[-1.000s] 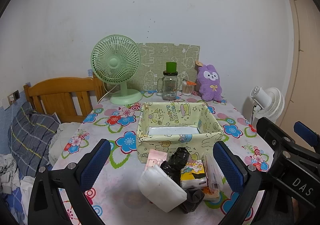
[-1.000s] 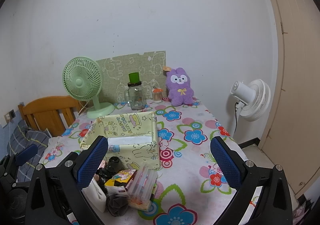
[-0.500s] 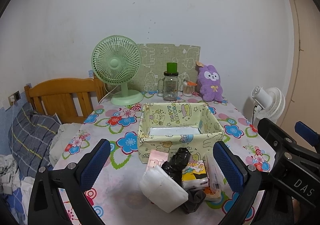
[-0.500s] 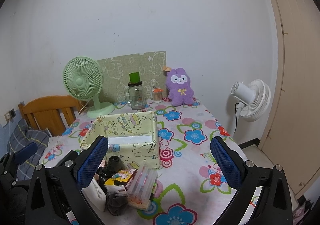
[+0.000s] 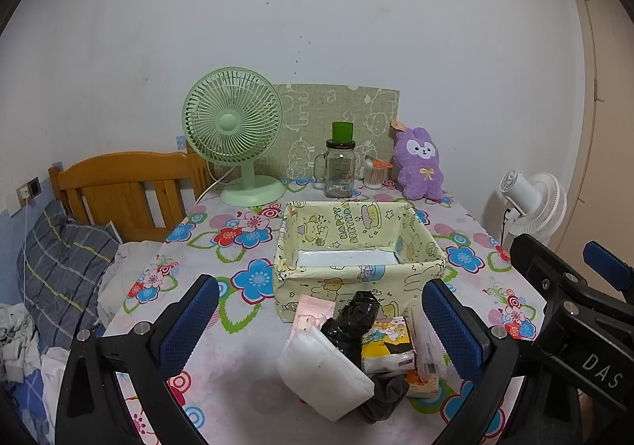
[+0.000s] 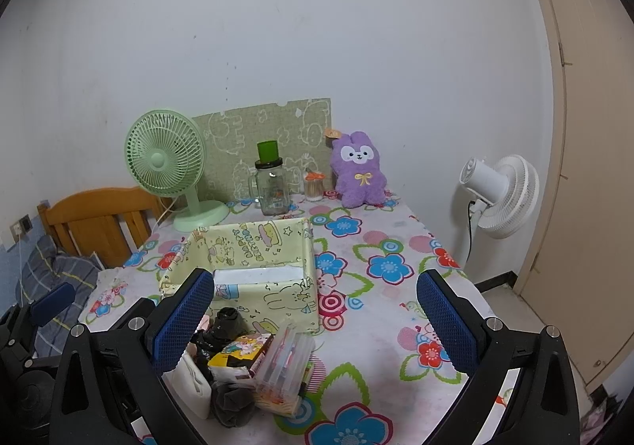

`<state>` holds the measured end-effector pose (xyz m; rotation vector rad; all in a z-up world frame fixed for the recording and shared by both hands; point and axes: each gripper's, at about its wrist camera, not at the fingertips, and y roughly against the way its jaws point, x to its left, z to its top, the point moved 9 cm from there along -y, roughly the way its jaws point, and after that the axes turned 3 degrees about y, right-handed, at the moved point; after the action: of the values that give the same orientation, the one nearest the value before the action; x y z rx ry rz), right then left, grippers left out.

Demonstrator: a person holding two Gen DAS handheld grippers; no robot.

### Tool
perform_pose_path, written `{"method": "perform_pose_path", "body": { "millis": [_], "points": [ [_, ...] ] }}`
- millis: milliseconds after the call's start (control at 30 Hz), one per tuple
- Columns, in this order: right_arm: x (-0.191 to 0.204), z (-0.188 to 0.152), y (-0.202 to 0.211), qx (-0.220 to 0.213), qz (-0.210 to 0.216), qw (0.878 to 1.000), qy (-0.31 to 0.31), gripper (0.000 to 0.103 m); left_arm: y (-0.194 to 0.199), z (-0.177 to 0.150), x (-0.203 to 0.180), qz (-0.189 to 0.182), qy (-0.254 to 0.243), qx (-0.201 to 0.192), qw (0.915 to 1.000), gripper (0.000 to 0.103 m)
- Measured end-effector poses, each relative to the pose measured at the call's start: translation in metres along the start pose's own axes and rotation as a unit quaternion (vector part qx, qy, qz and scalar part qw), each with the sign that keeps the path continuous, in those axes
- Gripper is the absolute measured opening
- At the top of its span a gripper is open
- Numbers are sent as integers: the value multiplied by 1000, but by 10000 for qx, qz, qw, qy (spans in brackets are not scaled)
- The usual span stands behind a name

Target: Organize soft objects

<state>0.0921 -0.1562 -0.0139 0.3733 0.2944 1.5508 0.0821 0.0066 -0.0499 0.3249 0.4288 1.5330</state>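
Back of the floral table (image 5: 222,358) has a green desk fan (image 5: 233,136), glass jar (image 5: 339,171) and purple plush bunny (image 5: 421,163). The yellow cartoon fabric bin (image 5: 358,274) sits mid-table, with the soft-stuff pile touching its front: white pad pack (image 5: 323,375), black bag (image 5: 352,322), tissue pack (image 5: 386,346). Left gripper (image 5: 319,330) and right gripper (image 6: 313,324) both hover spread wide, holding nothing. Pile's underside items are hard to make out.

A home bedroom: wooden bedstead (image 5: 119,187), pillow (image 5: 63,258), plush rabbit (image 5: 420,163).
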Motion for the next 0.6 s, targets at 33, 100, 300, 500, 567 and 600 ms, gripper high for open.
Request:
{"method": "perform_pose_path", "body": {
  "millis": [33, 100, 300, 500, 567, 600],
  "points": [
    [0, 0, 0, -1, 0, 10000, 0, 103, 0, 0, 0, 2, 5, 2, 10000, 103],
    [0, 0, 1, -6, -1, 10000, 0, 103, 0, 0, 0, -4, 3, 3, 10000, 103],
    [2, -4, -1, 91, 15, 10000, 30, 103, 2, -3, -1, 21, -100, 1, 9999, 102],
    [3, -8, -5, 158, -11, 9999, 20, 103, 0, -8, -1, -25, -66, 46, 10000, 101],
    [3, -11, -8, 201, -32, 9998, 27, 103, -3, -11, 0, -38, -59, 93, 9999, 100],
    [4, -12, -9, 223, -34, 9997, 28, 103, -5, -12, 0, -35, -63, 114, 9999, 100]
  ]
}}
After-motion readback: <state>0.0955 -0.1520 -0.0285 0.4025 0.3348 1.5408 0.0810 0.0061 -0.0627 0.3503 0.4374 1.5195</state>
